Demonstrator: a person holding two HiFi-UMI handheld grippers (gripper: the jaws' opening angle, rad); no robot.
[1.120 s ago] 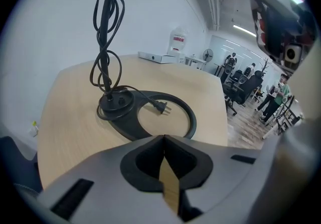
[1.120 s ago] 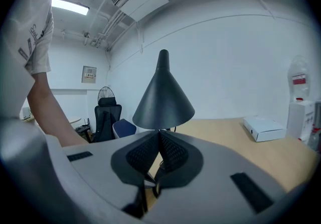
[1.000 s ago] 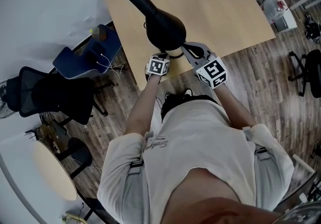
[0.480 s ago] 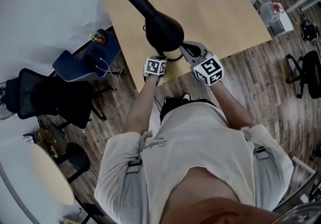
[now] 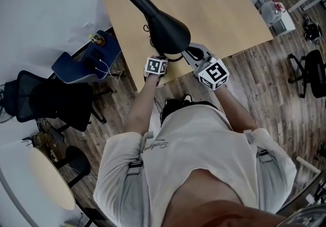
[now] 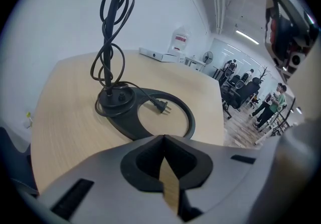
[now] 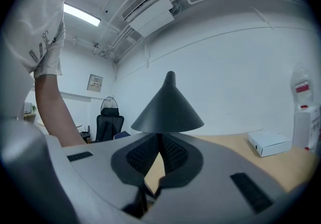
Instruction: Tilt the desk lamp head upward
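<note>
Lamp head (image 5: 165, 30): sitting upper centre in head view, above the near desk (image 5: 224, 15) edge | left gripper (image 6: 163, 140): clenched, empty, facing base (image 6: 186, 115) | right gripper (image 7: 159, 140): clenched, empty, nosing under head's rim | risk: tips probably slipping off the smooth cone; unbraced base possibly sliding or tipping.

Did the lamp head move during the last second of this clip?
Yes, slightly. Judged against the desk, the lamp head now reaches a little further toward the desk's right side, and its outline looks longer.
</note>
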